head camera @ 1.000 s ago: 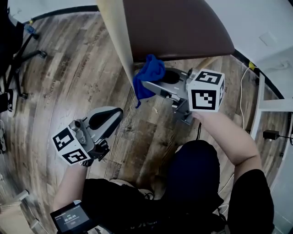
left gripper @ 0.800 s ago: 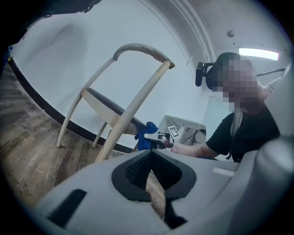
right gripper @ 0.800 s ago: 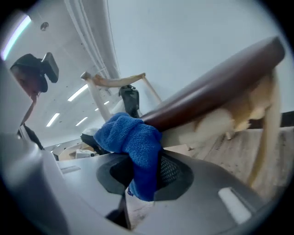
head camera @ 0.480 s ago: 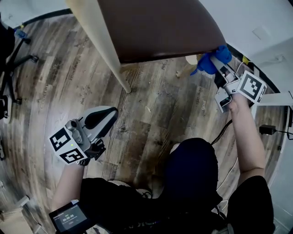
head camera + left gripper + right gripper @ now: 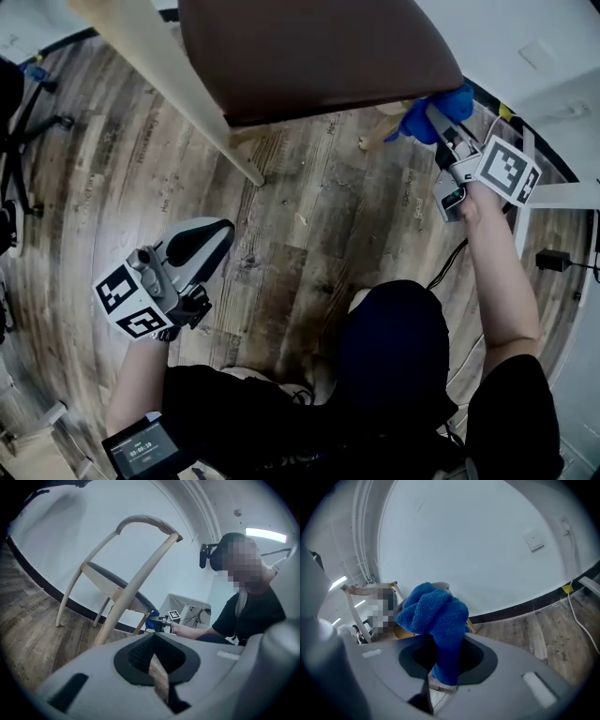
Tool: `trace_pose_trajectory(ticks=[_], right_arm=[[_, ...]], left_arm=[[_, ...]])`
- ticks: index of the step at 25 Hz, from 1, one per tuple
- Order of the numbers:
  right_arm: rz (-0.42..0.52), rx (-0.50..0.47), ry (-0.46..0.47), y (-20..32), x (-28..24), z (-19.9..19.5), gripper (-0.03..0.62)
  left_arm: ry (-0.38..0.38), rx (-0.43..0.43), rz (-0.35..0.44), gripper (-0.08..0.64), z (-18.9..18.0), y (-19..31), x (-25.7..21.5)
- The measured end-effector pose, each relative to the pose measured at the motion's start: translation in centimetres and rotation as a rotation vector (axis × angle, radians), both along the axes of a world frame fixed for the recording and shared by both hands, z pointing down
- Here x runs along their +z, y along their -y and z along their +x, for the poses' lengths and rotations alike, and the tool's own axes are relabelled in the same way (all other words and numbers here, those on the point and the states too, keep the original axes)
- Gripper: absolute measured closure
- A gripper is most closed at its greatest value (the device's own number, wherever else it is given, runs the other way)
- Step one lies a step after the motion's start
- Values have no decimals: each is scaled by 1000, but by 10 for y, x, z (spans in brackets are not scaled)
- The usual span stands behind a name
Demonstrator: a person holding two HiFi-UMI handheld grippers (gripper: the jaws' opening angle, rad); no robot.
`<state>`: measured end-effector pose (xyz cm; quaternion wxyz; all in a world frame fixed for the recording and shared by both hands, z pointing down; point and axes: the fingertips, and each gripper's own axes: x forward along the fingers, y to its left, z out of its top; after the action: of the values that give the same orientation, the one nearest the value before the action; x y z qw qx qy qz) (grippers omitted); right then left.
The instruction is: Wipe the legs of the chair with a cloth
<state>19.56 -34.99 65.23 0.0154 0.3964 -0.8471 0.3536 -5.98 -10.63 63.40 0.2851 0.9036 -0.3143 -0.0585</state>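
Held a bunched blue terry cloth (image 5: 452, 101) in the right gripper (image 5: 433, 122), with jaws clamped on its lower fold, up at a corner of the dark brown chair seat (image 5: 319, 52) and the top of a pale wooden leg (image 5: 382, 137); probably touching that leg, though hard to tell from above. Hung the left gripper (image 5: 202, 242) low over the wood-plank floor (image 5: 309, 244), well apart from the chair, with jaws together on nothing. Risked pulling the loosely bunched cloth free on a hard downward stroke, or shoving the unbraced chair across the floor
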Motion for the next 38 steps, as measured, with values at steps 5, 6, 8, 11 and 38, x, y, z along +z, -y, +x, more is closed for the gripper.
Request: trace_pose_trajectory(ticks=[5, 6, 8, 11, 38], right_arm=[[-5, -3, -82, -1, 47, -10, 492], [-9, 1, -96, -1, 59, -12, 492], [-27, 8, -126, 0, 86, -12, 491], [-84, 8, -168, 1, 136, -12, 491], [-308, -62, -358, 2, 295, -15, 489]], left_arm=[[7, -7, -27, 558, -1, 1, 8], [9, -10, -34, 558, -2, 0, 10], [13, -17, -47, 558, -6, -1, 15], [20, -29, -62, 558, -10, 0, 21], [101, -54, -112, 558, -19, -7, 41]])
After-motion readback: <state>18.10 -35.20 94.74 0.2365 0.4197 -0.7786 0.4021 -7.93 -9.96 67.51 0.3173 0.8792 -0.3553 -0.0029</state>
